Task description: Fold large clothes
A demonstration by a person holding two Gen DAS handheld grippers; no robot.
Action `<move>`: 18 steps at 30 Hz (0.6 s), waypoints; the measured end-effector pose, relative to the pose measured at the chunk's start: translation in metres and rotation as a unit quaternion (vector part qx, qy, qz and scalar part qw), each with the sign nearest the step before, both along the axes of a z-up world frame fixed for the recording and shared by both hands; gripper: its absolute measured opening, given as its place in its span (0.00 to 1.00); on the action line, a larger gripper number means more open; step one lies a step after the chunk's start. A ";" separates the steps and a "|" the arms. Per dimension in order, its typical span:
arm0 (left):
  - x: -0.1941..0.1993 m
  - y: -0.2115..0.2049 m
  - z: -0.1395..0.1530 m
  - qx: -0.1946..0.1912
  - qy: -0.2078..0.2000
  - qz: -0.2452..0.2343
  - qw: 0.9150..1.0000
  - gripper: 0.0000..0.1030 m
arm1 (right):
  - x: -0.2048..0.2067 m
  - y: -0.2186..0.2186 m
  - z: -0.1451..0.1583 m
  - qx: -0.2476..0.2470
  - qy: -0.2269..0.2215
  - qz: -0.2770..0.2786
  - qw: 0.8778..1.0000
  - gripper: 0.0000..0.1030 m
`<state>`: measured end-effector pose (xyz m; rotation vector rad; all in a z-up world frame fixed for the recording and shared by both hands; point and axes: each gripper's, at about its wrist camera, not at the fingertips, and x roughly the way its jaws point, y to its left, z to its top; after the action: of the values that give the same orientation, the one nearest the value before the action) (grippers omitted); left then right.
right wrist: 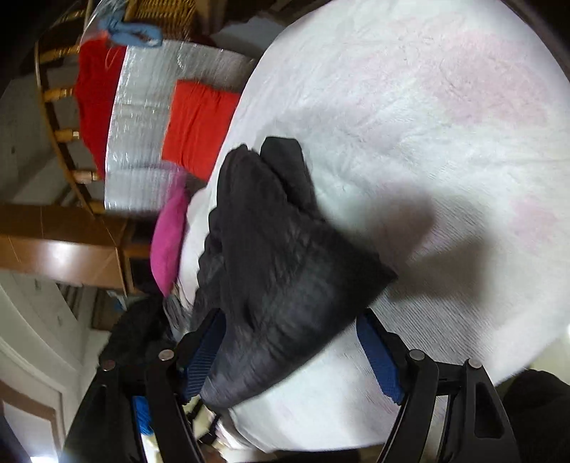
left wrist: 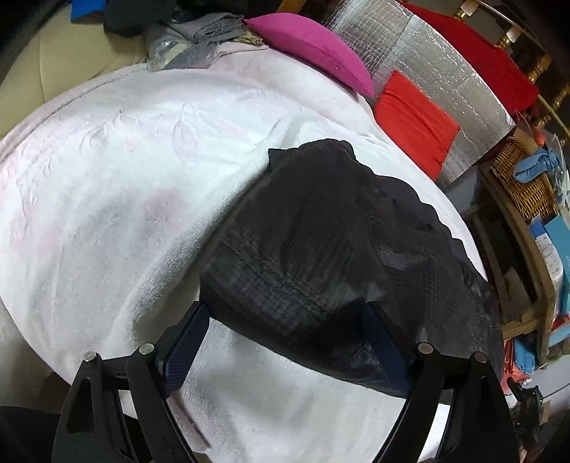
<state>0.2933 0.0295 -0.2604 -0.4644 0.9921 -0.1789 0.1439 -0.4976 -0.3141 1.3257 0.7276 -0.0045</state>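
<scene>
A dark, crumpled garment lies on a white fleece blanket that covers the bed. My left gripper stands open at the garment's near edge. The cloth stretches across the gap between the blue pads, and the right pad sits at a fold. In the right wrist view the same garment is bunched into a heap on the blanket. My right gripper is open with the heap's near end between its fingers. The cloth leans against the left pad and stays clear of the right one.
A magenta cushion, a red cushion and a silver foil mat line the blanket's far side. A heap of grey and dark clothes sits at the back. A wicker basket and wooden furniture stand beside the bed.
</scene>
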 end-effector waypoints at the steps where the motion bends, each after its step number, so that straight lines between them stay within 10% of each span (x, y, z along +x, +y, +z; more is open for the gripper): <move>1: 0.001 0.000 -0.001 -0.006 0.000 0.002 1.000 0.87 | 0.004 0.000 -0.002 0.004 0.001 -0.006 1.000 0.78; 11: -0.009 0.013 -0.004 -0.074 0.015 0.008 0.997 0.87 | 0.021 0.005 -0.019 0.011 -0.011 -0.051 0.999 0.78; 18: -0.005 0.010 -0.015 -0.098 0.037 0.022 0.994 0.87 | 0.022 0.016 -0.004 -0.080 0.003 -0.051 0.996 0.67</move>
<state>0.2879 0.0394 -0.2757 -0.6760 1.0401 -0.2229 0.1660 -0.4812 -0.3177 1.2093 0.6504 -0.1459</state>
